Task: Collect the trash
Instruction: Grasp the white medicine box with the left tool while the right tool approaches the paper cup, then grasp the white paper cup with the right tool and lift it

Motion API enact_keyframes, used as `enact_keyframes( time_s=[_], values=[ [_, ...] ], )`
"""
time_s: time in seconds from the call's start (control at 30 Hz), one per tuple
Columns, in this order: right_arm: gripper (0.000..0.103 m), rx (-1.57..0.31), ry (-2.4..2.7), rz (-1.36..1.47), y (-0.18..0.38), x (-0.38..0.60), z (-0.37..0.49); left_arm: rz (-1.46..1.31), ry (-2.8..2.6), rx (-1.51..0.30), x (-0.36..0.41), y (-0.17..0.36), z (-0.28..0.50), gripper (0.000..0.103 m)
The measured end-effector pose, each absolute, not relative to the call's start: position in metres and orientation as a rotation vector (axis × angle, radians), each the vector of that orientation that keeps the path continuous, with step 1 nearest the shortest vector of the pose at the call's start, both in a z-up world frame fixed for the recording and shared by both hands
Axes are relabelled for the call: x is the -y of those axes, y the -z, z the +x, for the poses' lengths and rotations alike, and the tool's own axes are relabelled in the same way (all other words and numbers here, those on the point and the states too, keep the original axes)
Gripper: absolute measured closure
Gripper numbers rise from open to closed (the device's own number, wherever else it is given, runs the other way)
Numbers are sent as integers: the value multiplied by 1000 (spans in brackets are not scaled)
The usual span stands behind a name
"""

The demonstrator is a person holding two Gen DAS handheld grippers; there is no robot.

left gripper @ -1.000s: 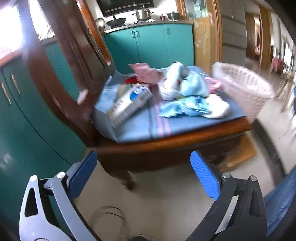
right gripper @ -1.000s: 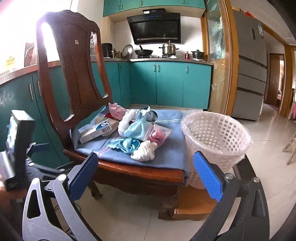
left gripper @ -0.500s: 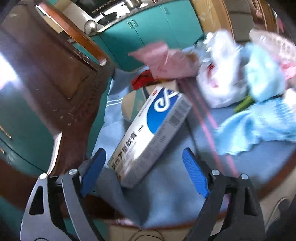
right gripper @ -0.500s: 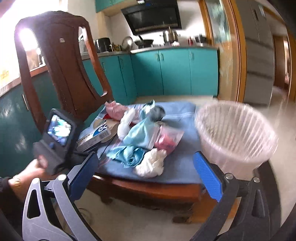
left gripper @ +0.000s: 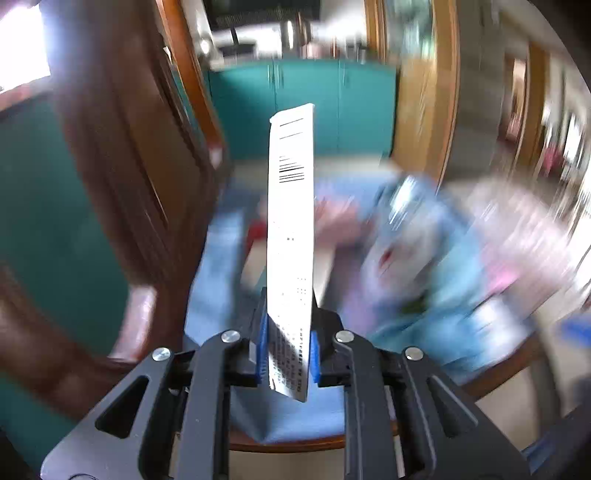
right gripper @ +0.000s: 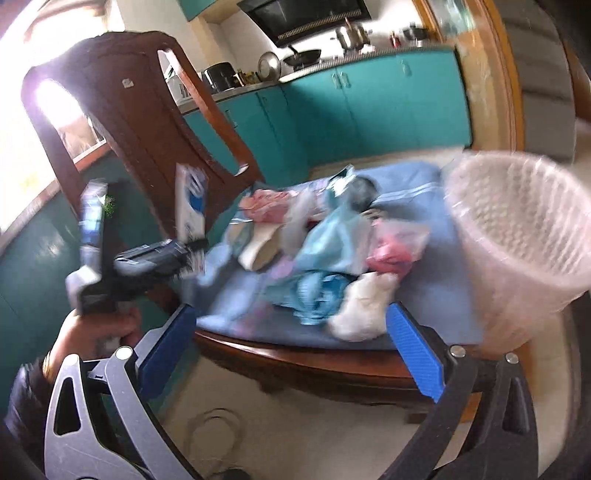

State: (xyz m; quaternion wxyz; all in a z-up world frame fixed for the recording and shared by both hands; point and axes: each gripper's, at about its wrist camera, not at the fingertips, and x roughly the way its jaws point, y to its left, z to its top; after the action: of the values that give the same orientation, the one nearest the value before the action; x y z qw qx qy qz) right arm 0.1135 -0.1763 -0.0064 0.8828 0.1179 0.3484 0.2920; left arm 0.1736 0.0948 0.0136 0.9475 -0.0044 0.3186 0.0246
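up close, the left gripper (left gripper: pixel 286 354) has its blue pads (left gripper: pixel 263 347) closing on the lower end of a white medicine box (left gripper: pixel 291 229), which stands nearly upright between them with a barcode near its top; in the right wrist view the same gripper (right gripper: pixel 194 254) shows at the left, gripped by the person's left hand (right gripper: pixel 96 332), with the blue-and-white box (right gripper: pixel 190 206) lifted clear of the seat and in front of the chair back. the right gripper (right gripper: pixel 290 345) has its jaws spread wide, nothing between them, hanging short of the front edge of the wooden chair (right gripper: pixel 295 358). on the seat lies a blue cushion (right gripper: pixel 406 181), and on it the rest of the trash sits in a loose heap: a white crumpled wad (right gripper: pixel 364 306) nearest the front edge, a teal wrapper (right gripper: pixel 317 295) just beside it, a clear bag with something red inside (right gripper: pixel 391 251), a pale blue bag (right gripper: pixel 332 236) and a pink wrapper (right gripper: pixel 266 205) further back. a white lattice waste basket (right gripper: pixel 524 236) stands at the right side of the seat, blurred. beyond are teal kitchen cabinets (right gripper: pixel 369 107) with pots on the counter under a black range hood (right gripper: pixel 306 18)
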Motion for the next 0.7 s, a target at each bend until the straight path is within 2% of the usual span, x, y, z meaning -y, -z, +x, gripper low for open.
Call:
enact_keyframes(
  time_s=[0.1, 0.17, 0.23, 0.43, 0.7],
  values=[
    [3, -787, -679, 339, 12, 152, 132, -131, 5, -477, -106, -49, 136, 85],
    [8, -820, -702, 375, 16, 134, 147, -207, 17, -401, -118, -60, 116, 85],
    [26, -870, -736, 414, 24, 110, 167, -267, 16, -362, -127, -65, 103, 85],
    [52, -1028, -742, 527, 64, 56, 224, -319, 79, -378, -141, -64, 99, 85],
    [52, -1104, -637, 624, 88, 37, 262, -336, 121, -391, -135, -70, 89, 85]
  ],
)
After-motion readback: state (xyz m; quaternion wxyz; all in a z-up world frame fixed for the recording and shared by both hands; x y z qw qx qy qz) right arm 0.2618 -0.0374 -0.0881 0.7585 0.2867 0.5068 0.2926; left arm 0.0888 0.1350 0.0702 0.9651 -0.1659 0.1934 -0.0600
